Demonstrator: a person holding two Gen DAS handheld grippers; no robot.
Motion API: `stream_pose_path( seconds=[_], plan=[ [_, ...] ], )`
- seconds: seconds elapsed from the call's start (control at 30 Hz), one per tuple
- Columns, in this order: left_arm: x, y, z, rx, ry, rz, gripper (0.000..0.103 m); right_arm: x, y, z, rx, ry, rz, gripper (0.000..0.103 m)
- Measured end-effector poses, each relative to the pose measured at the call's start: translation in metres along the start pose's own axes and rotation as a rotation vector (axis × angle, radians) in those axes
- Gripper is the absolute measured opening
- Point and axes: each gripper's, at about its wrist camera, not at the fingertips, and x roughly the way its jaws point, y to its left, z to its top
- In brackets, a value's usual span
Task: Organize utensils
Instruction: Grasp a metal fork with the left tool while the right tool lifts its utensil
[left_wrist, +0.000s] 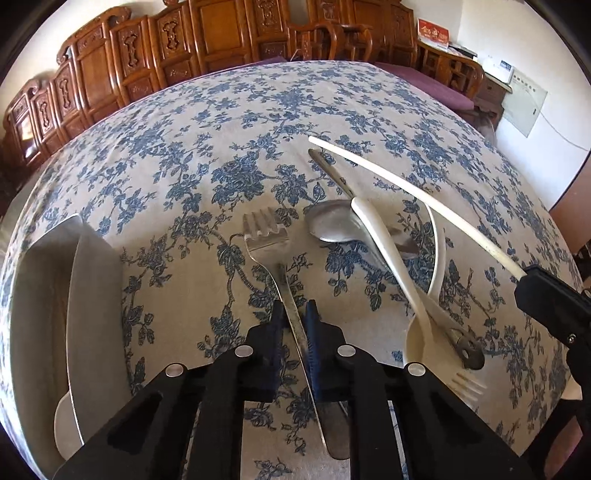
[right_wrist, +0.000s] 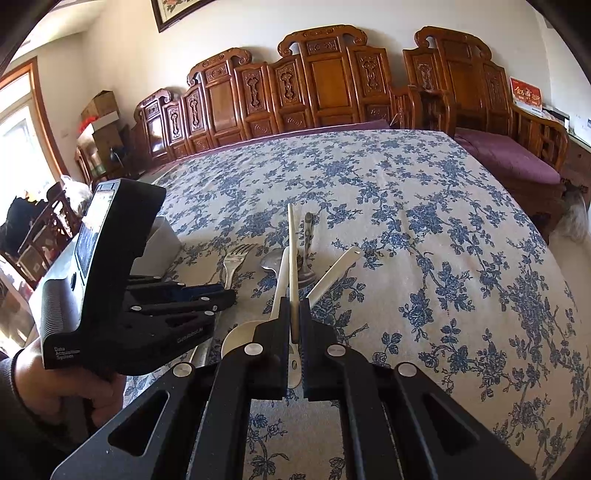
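My left gripper is shut on the handle of a metal fork, tines pointing away, just above the tablecloth. My right gripper is shut on a cream plastic utensil handle and holds it up over the pile; this handle shows in the left wrist view as well. On the cloth lie a metal spoon, a cream spoon, a cream fork and another cream handle. A grey tray sits at the left.
The table carries a blue floral cloth. Carved wooden benches with purple cushions stand behind and to the right. The left gripper body and the hand holding it fill the left of the right wrist view.
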Motion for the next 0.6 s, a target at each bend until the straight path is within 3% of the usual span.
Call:
stream_pose_path(
  seconds=[0.17,0.6],
  plan=[
    [-0.008,0.01,-0.01,-0.005,0.013,-0.008,0.006,0.0,0.002,-0.001,-0.001,0.003,0.001,0.006],
    [-0.061,0.019,-0.023,0.0,-0.071,-0.032,0.006,0.0,0.01,-0.005,-0.016,0.007,0.004,0.006]
  ],
)
